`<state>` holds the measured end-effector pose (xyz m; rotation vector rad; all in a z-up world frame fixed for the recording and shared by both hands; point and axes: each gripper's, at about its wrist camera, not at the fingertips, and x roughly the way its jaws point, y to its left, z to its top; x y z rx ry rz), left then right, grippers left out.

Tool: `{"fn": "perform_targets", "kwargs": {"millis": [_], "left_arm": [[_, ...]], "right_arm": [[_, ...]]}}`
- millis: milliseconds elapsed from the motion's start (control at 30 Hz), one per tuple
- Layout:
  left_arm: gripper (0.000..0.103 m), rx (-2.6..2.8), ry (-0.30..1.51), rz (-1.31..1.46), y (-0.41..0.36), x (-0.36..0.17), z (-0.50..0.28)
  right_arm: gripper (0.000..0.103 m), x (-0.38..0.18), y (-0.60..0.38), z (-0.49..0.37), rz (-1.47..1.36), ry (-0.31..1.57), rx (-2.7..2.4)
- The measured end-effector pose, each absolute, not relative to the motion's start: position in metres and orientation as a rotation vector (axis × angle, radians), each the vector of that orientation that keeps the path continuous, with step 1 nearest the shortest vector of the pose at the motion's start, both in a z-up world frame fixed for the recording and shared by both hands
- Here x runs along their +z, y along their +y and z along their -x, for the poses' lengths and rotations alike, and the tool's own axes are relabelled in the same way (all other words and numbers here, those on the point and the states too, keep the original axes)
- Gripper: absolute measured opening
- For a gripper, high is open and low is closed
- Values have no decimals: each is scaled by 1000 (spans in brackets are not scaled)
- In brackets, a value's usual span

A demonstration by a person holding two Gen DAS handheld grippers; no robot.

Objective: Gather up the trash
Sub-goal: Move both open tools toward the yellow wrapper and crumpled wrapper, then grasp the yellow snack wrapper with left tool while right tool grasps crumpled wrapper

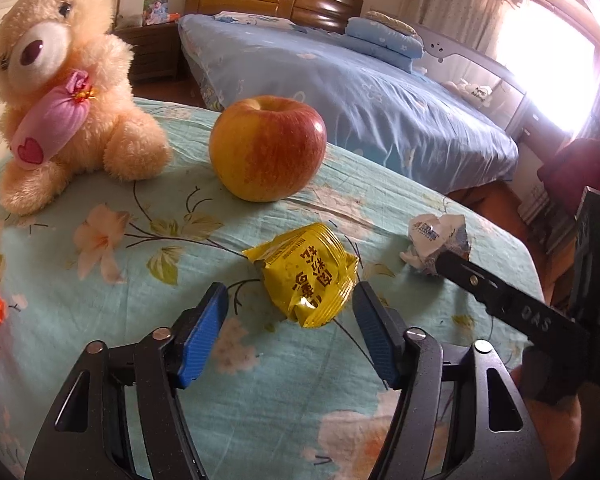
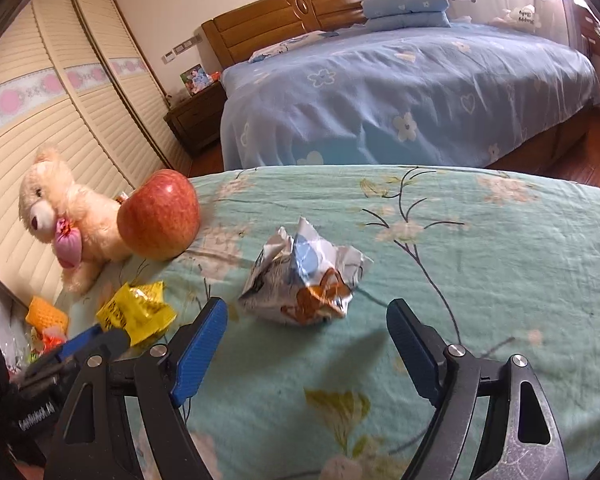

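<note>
1. Two pieces of trash lie on the table [image 2: 500,248], which has a green floral cloth over it: one yellow snack packet [image 1: 306,278] and one crumpled white wrapper [image 2: 304,280].
2. The yellow snack packet carries dark Chinese characters, seen upside down; I cannot read them with confidence.
3. The crumpled white wrapper shows blue and orange print; its small lettering is too blurred to read.
4. The left hand-held gripper [image 1: 290,308] has its blue pads moderately apart on either side of the packet's near end, neither visibly pressing it.
5. The right hand-held gripper [image 2: 306,326] stands wide, the wrapper just beyond its tips, untouched. Its arm bears raised letters that look like "DAS".
6. One apple [image 1: 268,148] and one teddy bear [image 1: 60,80] sit behind the trash.
</note>
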<state>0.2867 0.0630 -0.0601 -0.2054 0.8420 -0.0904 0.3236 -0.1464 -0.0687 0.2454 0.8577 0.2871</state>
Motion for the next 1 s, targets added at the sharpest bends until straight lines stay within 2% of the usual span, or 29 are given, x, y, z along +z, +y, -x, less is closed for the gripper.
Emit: {"fn": "perform_targets", "kwargs": {"millis": [33,67,100,133,167,233,333,500,600,667,700,900,933,1000], "left_arm": [[45,-99,847,203,62,-61,-289],[38,-109,855,202,61,-63,-289],[22,-118,862,200,60,-65,-290],[16,-123,868,197,59,-66,-290],[15,-124,869,194,58,-67,-290],[12,-121,861,183,57,-67,-286],[9,-126,856,182,55,-65,-278],[8,-132,854,205,56,-66,-265],[7,-126,866,214,55,-73,-261],[7,-126,856,213,55,-72,-261],[7,-127,853,213,54,-71,-261],[7,-137,859,212,54,-74,-263],[7,-137,858,210,54,-74,-262],[7,-141,854,203,53,-74,-262]], "right_arm": [[71,-70,-145,-325,-238,862,282],[53,-71,-145,-327,-227,870,275],[45,-73,-144,-327,-220,878,270],[28,-75,-144,-327,-215,883,260],[14,-75,-145,-326,-213,886,253],[12,-75,-146,-323,-212,883,255],[0,-72,-148,-315,-194,871,252],[1,-68,-149,-300,-174,853,266],[18,-63,-153,-299,-212,835,290],[52,-60,-152,-301,-229,824,306],[57,-58,-150,-302,-225,814,303],[58,-64,-143,-326,-229,815,251],[55,-67,-143,-329,-231,825,237],[35,-70,-143,-333,-227,839,227]]}}
